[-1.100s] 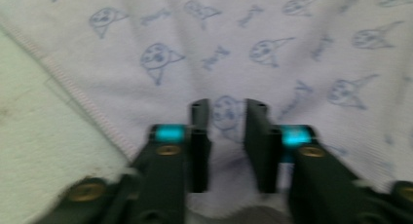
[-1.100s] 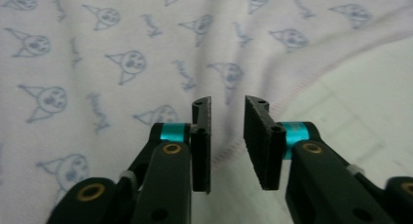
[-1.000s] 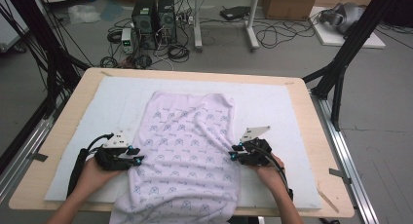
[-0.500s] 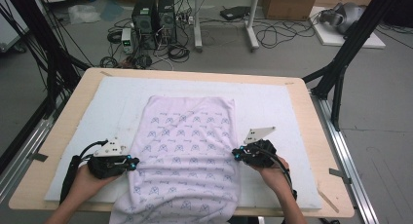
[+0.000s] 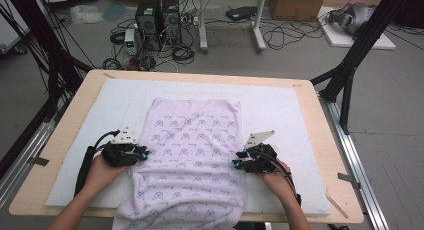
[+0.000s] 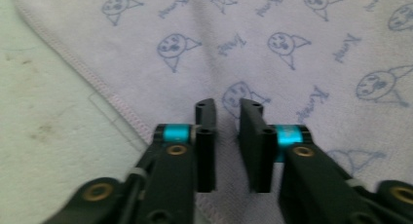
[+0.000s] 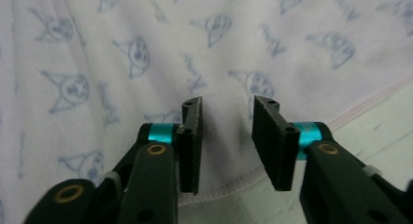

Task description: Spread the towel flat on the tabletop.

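Towel (image 5: 192,160): pale lilac cloth printed all over with small blue cartoon faces and script, pink stitched hem. Lies spread flat along the middle of the surface (image 5: 320,140), long axis running from the far edge toward the near edge, where its end hangs over. Far end stops short of the far edge; a few shallow creases across the near half.

White mat (image 5: 90,125): thin padding beneath the towel, covering most of the surface and leaving a wooden margin on all sides.

Left gripper (image 5: 142,153): black, with teal bands at the jaws, held in the person's left hand (image 5: 102,170), at the towel's left hem toward the near left corner. In the left gripper view (image 6: 227,141) the jaws have just been closing and stand with a narrow gap, nothing pinched between them; towel and hem lie below.

Right gripper (image 5: 236,163): same build, held in the right hand (image 5: 275,180), at the towel's right hem toward the near right corner. In the right gripper view (image 7: 226,141) the jaws have just been opening and stand apart over the hem, no cloth between the pads.

Surroundings: grey floor beyond the far edge with computer towers (image 5: 157,17), tangled cables (image 5: 280,37), black frame struts (image 5: 357,55).
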The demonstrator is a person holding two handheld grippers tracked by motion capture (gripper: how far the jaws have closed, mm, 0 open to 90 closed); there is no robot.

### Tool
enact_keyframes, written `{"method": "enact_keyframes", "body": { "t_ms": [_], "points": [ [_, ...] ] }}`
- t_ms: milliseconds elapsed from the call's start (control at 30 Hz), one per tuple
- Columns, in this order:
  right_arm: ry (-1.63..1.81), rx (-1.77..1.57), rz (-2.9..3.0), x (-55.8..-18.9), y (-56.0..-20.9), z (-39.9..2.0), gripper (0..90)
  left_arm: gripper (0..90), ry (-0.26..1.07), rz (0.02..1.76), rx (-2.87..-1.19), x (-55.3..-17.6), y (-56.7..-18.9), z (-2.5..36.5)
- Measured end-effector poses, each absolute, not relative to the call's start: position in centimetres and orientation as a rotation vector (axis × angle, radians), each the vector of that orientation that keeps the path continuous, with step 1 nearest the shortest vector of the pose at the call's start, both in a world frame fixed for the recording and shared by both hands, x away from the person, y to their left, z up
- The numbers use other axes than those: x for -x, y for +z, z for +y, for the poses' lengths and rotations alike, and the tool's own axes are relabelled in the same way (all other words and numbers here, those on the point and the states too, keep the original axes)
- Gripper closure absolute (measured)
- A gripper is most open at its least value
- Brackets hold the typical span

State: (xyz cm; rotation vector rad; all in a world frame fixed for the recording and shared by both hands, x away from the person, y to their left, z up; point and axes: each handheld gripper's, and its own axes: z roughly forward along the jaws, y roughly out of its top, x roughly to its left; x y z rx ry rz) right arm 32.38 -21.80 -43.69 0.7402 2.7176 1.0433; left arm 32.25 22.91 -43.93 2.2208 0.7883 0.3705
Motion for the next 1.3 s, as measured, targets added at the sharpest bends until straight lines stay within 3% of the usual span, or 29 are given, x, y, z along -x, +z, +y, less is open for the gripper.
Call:
{"method": "enact_keyframes", "body": {
  "t_ms": [67,133,200,233,267,333,367,400,467,700,800,867,967,1133,1300],
  "points": [
    [1.062,-0.743,2.712,-32.3,-43.6,-22.1,66.2,82.3,0.355,0.791,-2.216,-32.1,-43.8,23.3],
    [1.094,-0.737,2.699,-32.0,-43.2,-22.3,65.5,72.4,0.336,0.787,-2.211,-31.7,-43.8,23.5],
    [1.128,-0.710,2.672,-31.6,-42.8,-22.4,62.3,56.9,0.316,0.779,-2.225,-31.5,-44.0,23.7],
    [1.135,-0.701,2.663,-31.5,-42.8,-22.3,59.9,56.9,0.335,0.771,-2.217,-31.4,-44.1,23.8],
    [1.131,-0.702,2.663,-31.6,-42.9,-22.2,58.2,61.4,0.327,0.765,-2.212,-31.4,-44.1,23.8],
    [1.085,-0.702,2.681,-32.1,-43.5,-21.8,60.2,83.7,0.342,0.740,-2.227,-31.6,-44.0,23.6],
    [1.063,-0.706,2.711,-32.4,-43.9,-21.5,64.3,86.7,0.338,0.738,-2.234,-31.7,-43.9,23.5],
    [1.091,-0.699,2.708,-32.6,-43.9,-21.5,77.9,87.5,0.353,0.739,-2.231,-31.9,-43.9,23.4],
    [1.059,-0.689,2.724,-33.1,-43.6,-21.5,86.3,88.0,0.407,0.762,-2.215,-32.2,-43.8,23.4],
    [1.035,-0.815,2.563,-36.2,-41.7,-21.6,87.5,88.1,0.564,0.839,-2.135,-35.5,-42.6,22.8],
    [1.004,-0.838,2.548,-37.7,-41.9,-21.0,87.3,87.8,0.560,0.886,-2.129,-37.0,-43.0,22.7],
    [1.008,-0.843,2.579,-38.2,-42.6,-20.8,83.8,85.1,0.522,0.904,-2.147,-37.4,-43.6,22.9],
    [1.024,-0.854,2.562,-37.9,-42.5,-21.3,74.1,70.8,0.504,0.891,-2.141,-36.6,-43.1,23.5],
    [1.172,-0.751,2.517,-34.7,-40.7,-22.7,64.5,56.6,0.470,0.798,-2.142,-33.6,-41.6,24.5],
    [1.185,-0.602,2.614,-30.4,-41.0,-22.4,56.8,48.9,0.434,0.733,-2.173,-29.7,-42.0,24.6]
  ]
}}
